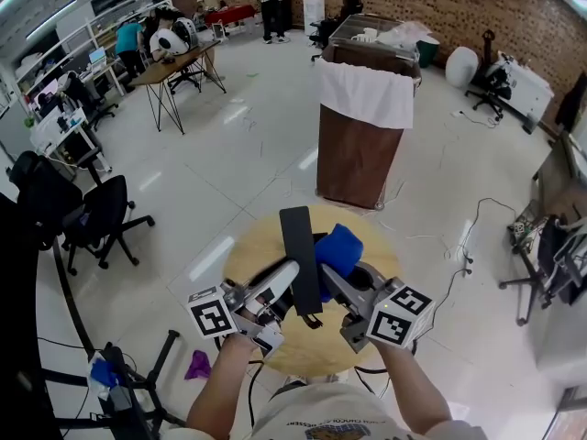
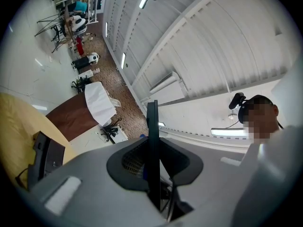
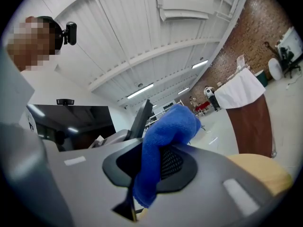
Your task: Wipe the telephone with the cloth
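The telephone [image 1: 299, 246] is a flat black slab held upright above the round wooden table [image 1: 248, 255]. My left gripper [image 1: 293, 280] is shut on its lower part; in the left gripper view the telephone [image 2: 152, 141] stands edge-on between the jaws of that gripper [image 2: 152, 167]. My right gripper [image 1: 332, 271] is shut on a blue cloth [image 1: 341, 247], which rests against the telephone's right side. In the right gripper view the cloth [image 3: 165, 131] bulges out of the gripper [image 3: 151, 167], and the black telephone [image 3: 142, 115] rises just behind it.
A brown stand draped with a white cloth [image 1: 362, 136] is beyond the table. Black office chairs [image 1: 96, 214] stand at the left, and a purple rag [image 1: 198, 365] lies on the floor. A black boxy object [image 2: 45, 157] sits on the tabletop.
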`<action>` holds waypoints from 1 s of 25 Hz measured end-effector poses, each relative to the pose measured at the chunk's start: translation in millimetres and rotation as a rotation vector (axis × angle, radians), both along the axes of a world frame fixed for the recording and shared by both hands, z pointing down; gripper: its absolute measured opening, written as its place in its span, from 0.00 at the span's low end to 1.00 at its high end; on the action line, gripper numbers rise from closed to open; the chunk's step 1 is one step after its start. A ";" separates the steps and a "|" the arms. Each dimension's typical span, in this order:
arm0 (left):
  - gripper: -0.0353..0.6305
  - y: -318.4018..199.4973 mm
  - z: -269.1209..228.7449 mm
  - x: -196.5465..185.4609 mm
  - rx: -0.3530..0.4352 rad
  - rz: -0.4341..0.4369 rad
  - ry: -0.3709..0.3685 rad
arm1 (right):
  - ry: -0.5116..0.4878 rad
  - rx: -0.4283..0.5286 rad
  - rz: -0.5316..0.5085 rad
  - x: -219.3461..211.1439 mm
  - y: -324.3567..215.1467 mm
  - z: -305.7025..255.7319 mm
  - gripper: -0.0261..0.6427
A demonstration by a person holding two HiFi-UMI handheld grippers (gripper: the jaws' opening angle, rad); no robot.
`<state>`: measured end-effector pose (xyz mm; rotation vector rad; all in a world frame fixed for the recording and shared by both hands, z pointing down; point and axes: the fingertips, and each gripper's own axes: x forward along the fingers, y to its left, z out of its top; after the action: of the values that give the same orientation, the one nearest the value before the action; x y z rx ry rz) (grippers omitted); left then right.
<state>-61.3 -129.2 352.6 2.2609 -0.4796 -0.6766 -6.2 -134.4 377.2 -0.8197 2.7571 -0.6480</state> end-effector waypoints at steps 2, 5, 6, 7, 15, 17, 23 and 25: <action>0.15 2.6 1.4 0.9 -0.004 0.008 0.007 | -0.003 0.006 0.001 -0.8 -2.9 -3.4 0.13; 0.15 6.8 3.8 2.4 -0.010 0.019 0.009 | -0.004 0.017 0.004 -2.5 -7.1 -9.2 0.13; 0.15 8.6 4.9 2.6 -0.012 0.023 0.010 | -0.004 0.021 0.005 -3.2 -8.3 -10.4 0.13; 0.15 10.5 6.0 2.7 -0.014 0.025 0.011 | -0.005 0.023 0.006 -3.8 -9.5 -11.5 0.13; 0.15 19.2 15.8 5.7 -0.035 0.041 0.008 | 0.005 0.047 0.028 -3.9 -27.0 -19.5 0.13; 0.15 21.3 17.4 6.7 -0.038 0.048 0.003 | 0.008 0.058 0.037 -3.5 -32.3 -24.0 0.13; 0.15 31.4 23.1 12.7 -0.045 0.078 -0.004 | 0.014 0.087 0.068 -0.9 -44.7 -35.2 0.13; 0.15 34.6 26.4 15.6 -0.053 0.088 0.001 | 0.017 0.093 0.076 1.1 -48.6 -37.0 0.13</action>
<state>-45.7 -94.6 379.0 2.2181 -0.3906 -0.6133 -5.1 -183.0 340.2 -0.9086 2.7326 -0.4964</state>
